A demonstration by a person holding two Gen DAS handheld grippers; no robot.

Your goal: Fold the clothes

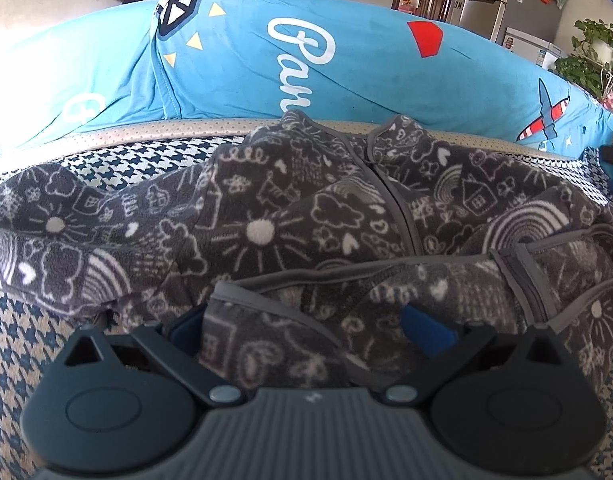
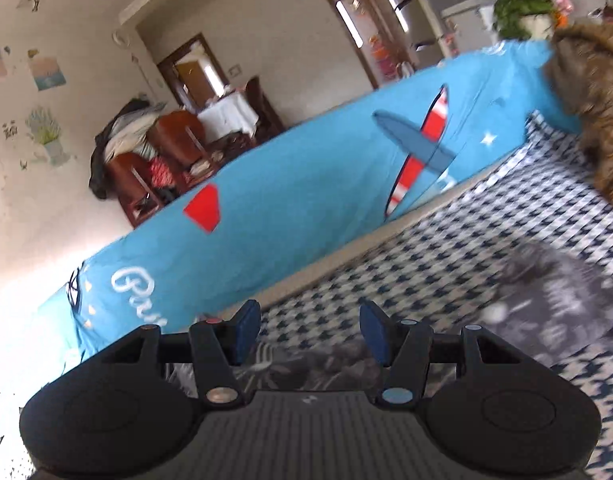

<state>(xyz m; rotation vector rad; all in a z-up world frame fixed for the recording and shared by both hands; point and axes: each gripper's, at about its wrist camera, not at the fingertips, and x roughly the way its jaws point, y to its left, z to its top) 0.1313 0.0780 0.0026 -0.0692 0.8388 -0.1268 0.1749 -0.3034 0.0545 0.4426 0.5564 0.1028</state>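
Observation:
A grey fleece jacket [image 1: 306,216] with white doodle print and a front zip lies spread on the houndstooth cover [image 1: 138,160]. Its lower hem is bunched up between the wide-apart jaws of my left gripper [image 1: 306,330]. The fabric hides most of the left pad, while the right pad [image 1: 426,332] shows its blue face uncovered. In the right wrist view, my right gripper [image 2: 310,332] stands half open with nothing between its pads, tilted over the cover. Blurred grey fleece [image 2: 546,300] lies to its right, and more shows under its fingers.
A long blue cushion [image 1: 346,68] [image 2: 306,184] with white script and a plane print runs along the back edge. A brown furry heap [image 2: 594,100] sits at the far right. Chairs, a fridge and a potted plant [image 1: 594,56] stand beyond.

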